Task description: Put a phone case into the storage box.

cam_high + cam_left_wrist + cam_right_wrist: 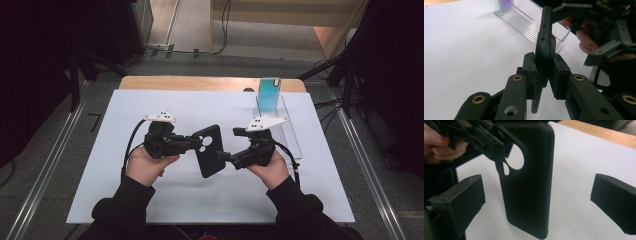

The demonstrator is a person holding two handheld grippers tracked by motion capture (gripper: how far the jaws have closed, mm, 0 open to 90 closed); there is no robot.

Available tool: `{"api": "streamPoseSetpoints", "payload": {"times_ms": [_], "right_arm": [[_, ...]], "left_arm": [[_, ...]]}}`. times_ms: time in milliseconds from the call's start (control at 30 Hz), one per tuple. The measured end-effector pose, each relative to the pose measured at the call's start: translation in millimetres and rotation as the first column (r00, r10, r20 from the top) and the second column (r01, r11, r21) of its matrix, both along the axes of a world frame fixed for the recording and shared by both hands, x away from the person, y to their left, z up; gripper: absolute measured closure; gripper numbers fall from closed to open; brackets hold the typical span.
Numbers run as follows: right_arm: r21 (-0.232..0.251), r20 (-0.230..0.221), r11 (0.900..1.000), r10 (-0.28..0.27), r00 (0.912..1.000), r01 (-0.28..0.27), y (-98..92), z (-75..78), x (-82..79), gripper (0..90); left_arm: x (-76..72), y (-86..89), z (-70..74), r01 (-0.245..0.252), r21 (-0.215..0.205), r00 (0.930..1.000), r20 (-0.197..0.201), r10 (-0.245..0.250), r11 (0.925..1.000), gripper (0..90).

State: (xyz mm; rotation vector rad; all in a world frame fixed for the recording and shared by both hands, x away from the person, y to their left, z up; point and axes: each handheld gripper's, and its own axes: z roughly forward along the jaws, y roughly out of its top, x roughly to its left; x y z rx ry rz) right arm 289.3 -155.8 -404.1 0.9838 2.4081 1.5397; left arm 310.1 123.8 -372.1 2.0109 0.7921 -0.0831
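Black case [209, 150] pinched in left gripper [192, 143] fingers, right gripper [225, 156] fingers spread around it; handover under way, regrasp due next.

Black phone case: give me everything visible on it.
The black phone case is matte, soft-looking, rubbery, with rounded corners and a camera cutout of one large and one small round hole near its top. No phone sits in it. It is held off the white table sheet, long axis roughly upright. The left gripper clamps its edge by the cutout; the right gripper stands open around its lower part, pads apart from it.
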Motion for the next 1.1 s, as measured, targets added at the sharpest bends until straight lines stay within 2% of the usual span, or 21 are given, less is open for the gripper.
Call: {"api": "streamPoseSetpoints", "payload": {"times_ms": [133, 233, 300, 400, 567, 700, 900, 1100], "right_arm": [[-0.015, -0.016, 0.999, -0.031, 0.9994, 0.031, 8.6, -4.1, -3.6, 0.0], [-0.034, -0.006, 0.998, -0.058, 0.9983, 0.057, 15.5, -7.6, -6.5, 0.0], [-0.041, -0.001, 0.996, -0.084, 0.9965, 0.084, 19.3, -9.8, -7.8, 0.0], [-0.044, -0.021, 0.993, -0.109, 0.9939, 0.108, 24.2, -12.7, -7.9, 0.0], [-0.064, -0.013, 0.988, -0.145, 0.9893, 0.144, 32.1, -14.8, -10.0, 0.0], [-0.071, 0.017, 0.983, -0.167, 0.9859, 0.167, 38.4, -15.2, -11.8, 0.0], [-0.074, -0.003, 0.980, -0.185, 0.9828, 0.184, 47.3, -18.6, -10.5, 0.0], [-0.075, 0.005, 0.975, -0.211, 0.9775, 0.211, 50.2, -19.7, -9.4, 0.0]], "left_arm": [[0.4, -0.2, 1.0, -0.037, 0.017, 0.9993, -0.010, 0.037, 0.9992, 77.3], [-0.4, -1.8, 1.1, -0.057, 0.037, 0.9984, -0.001, 0.057, 0.9977, 77.3], [-0.8, -2.8, 0.8, -0.071, 0.037, 0.9974, -0.004, 0.071, 0.9968, 77.3], [-1.0, -4.5, 0.4, -0.090, 0.039, 0.9958, -0.016, 0.091, 0.9952, 77.3], [-3.9, -8.9, -0.5, -0.130, 0.050, 0.9914, -0.002, 0.131, 0.9902, 77.3], [-5.8, -13.2, -2.4, -0.136, 0.043, 0.9907, -0.006, 0.136, 0.9898, 77.3], [-8.3, -19.4, -4.7, -0.128, 0.052, 0.9917, -0.008, 0.129, 0.9904, 77.3], [-9.1, -23.5, -7.2, -0.131, 0.045, 0.9911, -0.016, 0.132, 0.9904, 77.2]]}}
